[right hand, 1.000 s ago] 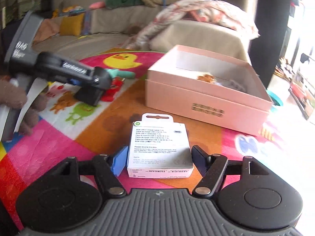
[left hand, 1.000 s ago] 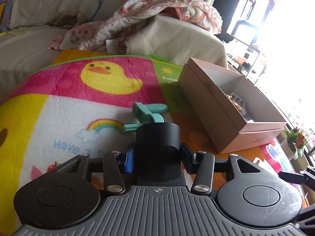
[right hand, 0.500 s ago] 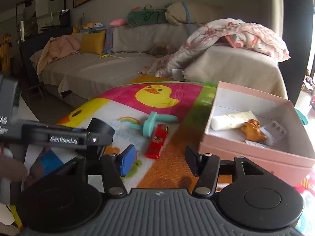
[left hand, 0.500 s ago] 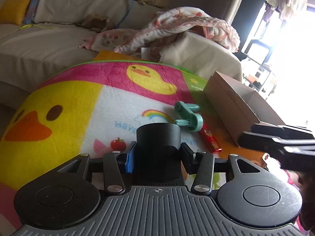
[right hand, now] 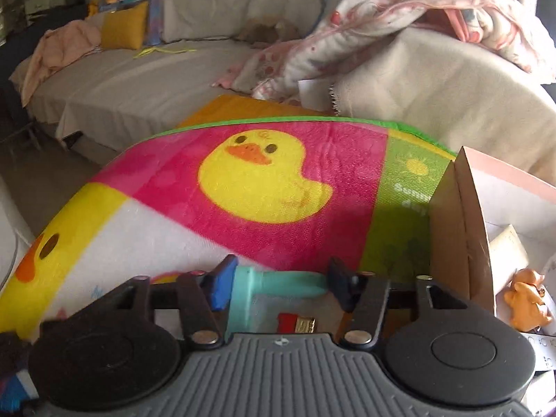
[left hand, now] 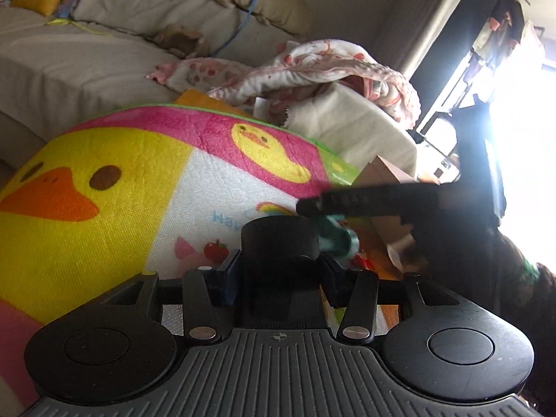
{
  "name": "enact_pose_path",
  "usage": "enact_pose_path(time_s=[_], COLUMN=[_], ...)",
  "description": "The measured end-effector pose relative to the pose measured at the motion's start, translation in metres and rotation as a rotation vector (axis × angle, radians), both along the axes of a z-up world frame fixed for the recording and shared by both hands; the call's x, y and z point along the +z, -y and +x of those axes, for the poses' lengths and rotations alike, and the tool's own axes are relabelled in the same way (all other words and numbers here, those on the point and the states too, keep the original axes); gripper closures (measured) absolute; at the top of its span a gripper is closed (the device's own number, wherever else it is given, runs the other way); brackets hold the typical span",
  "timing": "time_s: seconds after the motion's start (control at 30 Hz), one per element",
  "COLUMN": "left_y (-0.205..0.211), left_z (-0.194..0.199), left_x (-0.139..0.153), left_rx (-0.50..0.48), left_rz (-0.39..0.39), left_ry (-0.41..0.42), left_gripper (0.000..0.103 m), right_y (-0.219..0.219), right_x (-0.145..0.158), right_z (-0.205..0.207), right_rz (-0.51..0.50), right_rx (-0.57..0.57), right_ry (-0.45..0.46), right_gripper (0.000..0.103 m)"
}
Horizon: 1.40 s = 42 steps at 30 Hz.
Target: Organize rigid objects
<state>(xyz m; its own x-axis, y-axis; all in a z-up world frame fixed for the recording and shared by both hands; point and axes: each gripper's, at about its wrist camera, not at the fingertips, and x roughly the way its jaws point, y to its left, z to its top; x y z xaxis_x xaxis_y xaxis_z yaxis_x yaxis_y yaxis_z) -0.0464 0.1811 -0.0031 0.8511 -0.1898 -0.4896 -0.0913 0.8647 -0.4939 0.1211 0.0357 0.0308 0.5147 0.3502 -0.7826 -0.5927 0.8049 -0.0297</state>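
My left gripper is shut on a black cylinder and holds it over the duck mat. My right gripper is low over the mat, its jaws standing around a teal plastic piece without clearly pinching it. A red object lies just under it. The right gripper also shows in the left wrist view as a dark bar over the blurred teal piece. The pink box stands at the right, holding an orange figurine and a white tube.
The colourful duck mat covers the table. A beige sofa with a patterned blanket lies beyond. A bright window is at the right.
My right gripper dropped down and forward over the teal piece, which now sits between its fingers. My left gripper drew back to the left, still holding the black cylinder.
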Motion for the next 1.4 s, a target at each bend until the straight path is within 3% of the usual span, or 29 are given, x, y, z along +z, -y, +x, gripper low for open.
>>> enact_pose_path(time_s=[0.2, 0.4, 0.5, 0.8, 1.03, 1.17, 1.3, 1.4], left_y=[0.002, 0.015, 0.027, 0.074, 0.101, 0.099, 0.087, 0.082], left_z=[-0.001, 0.003, 0.007, 0.016, 0.014, 0.015, 0.016, 0.014], left_x=[0.000, 0.003, 0.003, 0.004, 0.003, 0.002, -0.001, -0.003], left_rx=[0.003, 0.008, -0.028, -0.159, -0.235, -0.213, -0.206, -0.217], left_rz=[0.006, 0.046, 0.051, 0.087, 0.114, 0.063, -0.032, -0.065], left_ry=[-0.003, -0.016, -0.017, -0.017, -0.017, -0.028, -0.031, -0.027], left_gripper=[0.051, 0.051, 0.051, 0.051, 0.051, 0.051, 0.052, 0.052], right_y=[0.031, 0.090, 0.121, 0.190, 0.206, 0.202, 0.196, 0.194], right_x=[0.007, 0.012, 0.012, 0.014, 0.016, 0.016, 0.012, 0.019], right_z=[-0.063, -0.116, -0.134, -0.155, -0.170, -0.177, -0.174, -0.187], right_rz=[-0.015, 0.020, 0.016, -0.024, 0.044, 0.089, 0.166, 0.179], right_rx=[0.145, 0.211, 0.192, 0.066, 0.044, 0.049, 0.100, 0.177], right_ry=[0.000, 0.002, 0.044, 0.143, 0.122, 0.143, 0.007, 0.030], right_gripper=[0.048, 0.047, 0.029, 0.024, 0.024, 0.024, 0.023, 0.024])
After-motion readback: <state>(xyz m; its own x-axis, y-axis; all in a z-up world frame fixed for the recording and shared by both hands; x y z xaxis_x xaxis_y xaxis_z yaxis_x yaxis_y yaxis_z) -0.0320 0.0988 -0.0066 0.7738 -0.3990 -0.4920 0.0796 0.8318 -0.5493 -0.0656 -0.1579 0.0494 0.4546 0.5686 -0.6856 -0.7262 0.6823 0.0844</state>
